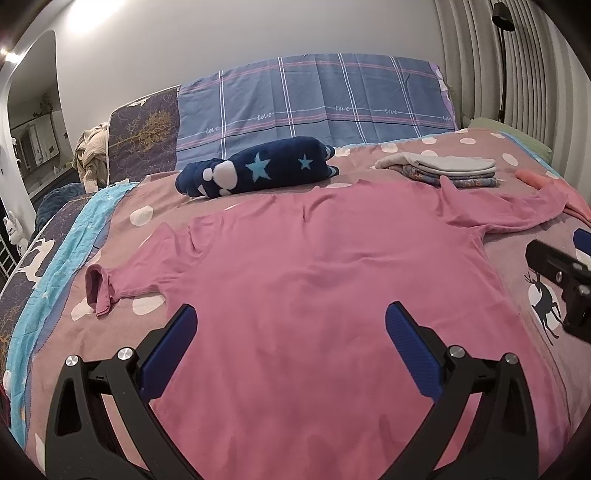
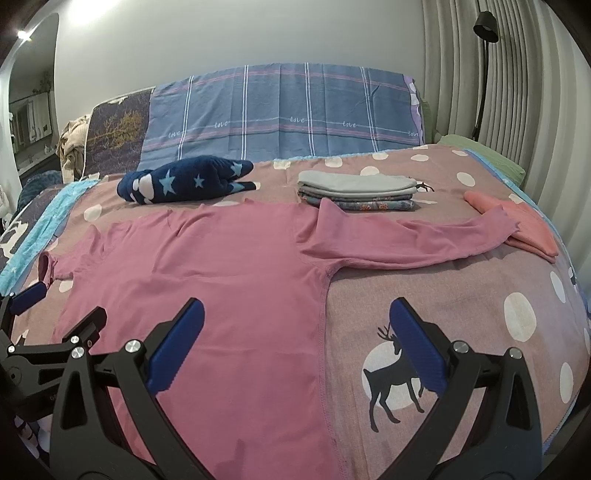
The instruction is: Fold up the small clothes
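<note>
**On the bed, a pink shirt lies flat with both grippers wide apart above it**

Across the middle of the bed (image 2: 480, 295) the pink long-sleeved shirt (image 2: 221, 280) lies spread flat, body toward the cameras and both sleeves stretched out sideways. Its right side seam runs down the cover between the fingers of the right gripper (image 2: 295, 314), whose blue fingers (image 2: 177, 347) stand well apart, holding nothing, one over the shirt body and one over the deer print on the cover. Beside it, the left gripper (image 1: 290, 317) hovers over the lower body of the shirt with its fingers (image 1: 410, 350) equally spread and empty. Bare cover lies to the right of the seam, and the shirt's lower body is free of other things.

At the edges, the left cuff (image 1: 98, 291) curls up near the blue blanket strip (image 1: 55, 258). Out on the other side, the end of the right sleeve lies over a folded coral garment (image 2: 532, 229). Just beyond the collar sits a stack of folded clothes (image 2: 358, 192), its front edge at the shirt's shoulder. Next to it, a rolled navy star-patterned fleece (image 2: 184, 181) lies just behind the neckline. Behind these a blue plaid pillow (image 2: 280, 110) leans at the head of the bed, with curtains (image 2: 517, 92) and a black lamp (image 2: 485, 22) to the right
</note>
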A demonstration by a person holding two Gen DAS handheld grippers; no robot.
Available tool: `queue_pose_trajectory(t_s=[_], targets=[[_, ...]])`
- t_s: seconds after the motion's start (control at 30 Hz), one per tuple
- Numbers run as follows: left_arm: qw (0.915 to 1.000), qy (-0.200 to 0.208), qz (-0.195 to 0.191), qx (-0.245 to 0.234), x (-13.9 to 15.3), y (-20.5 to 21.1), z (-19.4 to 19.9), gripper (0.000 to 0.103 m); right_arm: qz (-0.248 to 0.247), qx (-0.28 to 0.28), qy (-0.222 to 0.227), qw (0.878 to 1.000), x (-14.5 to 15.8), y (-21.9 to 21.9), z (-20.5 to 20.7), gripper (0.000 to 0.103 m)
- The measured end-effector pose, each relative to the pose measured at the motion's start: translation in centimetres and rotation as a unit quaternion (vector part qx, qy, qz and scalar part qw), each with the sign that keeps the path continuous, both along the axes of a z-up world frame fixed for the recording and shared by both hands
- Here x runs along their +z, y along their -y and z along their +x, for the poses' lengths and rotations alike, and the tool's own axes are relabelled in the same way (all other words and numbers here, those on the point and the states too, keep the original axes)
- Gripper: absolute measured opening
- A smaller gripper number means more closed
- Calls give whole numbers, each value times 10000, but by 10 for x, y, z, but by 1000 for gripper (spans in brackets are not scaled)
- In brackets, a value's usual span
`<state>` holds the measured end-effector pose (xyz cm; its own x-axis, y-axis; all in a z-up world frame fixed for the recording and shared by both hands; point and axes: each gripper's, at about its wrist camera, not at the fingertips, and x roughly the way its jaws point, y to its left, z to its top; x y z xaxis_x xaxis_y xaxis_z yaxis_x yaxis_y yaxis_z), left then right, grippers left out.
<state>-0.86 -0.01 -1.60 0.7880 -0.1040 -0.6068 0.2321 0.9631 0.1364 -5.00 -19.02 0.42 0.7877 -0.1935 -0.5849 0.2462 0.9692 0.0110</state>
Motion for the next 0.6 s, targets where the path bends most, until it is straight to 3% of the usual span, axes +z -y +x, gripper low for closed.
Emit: queue_pose_trajectory(t_s=[0.27,0.6], targets=[[10000,-9,-60,25,0,-2,1,102,55,52,-426,9991,-11,-4,8,101],[10000,-47,-37,-18,-3,-2,3,102,45,19,-555,9984,-16,-5,12,101]])
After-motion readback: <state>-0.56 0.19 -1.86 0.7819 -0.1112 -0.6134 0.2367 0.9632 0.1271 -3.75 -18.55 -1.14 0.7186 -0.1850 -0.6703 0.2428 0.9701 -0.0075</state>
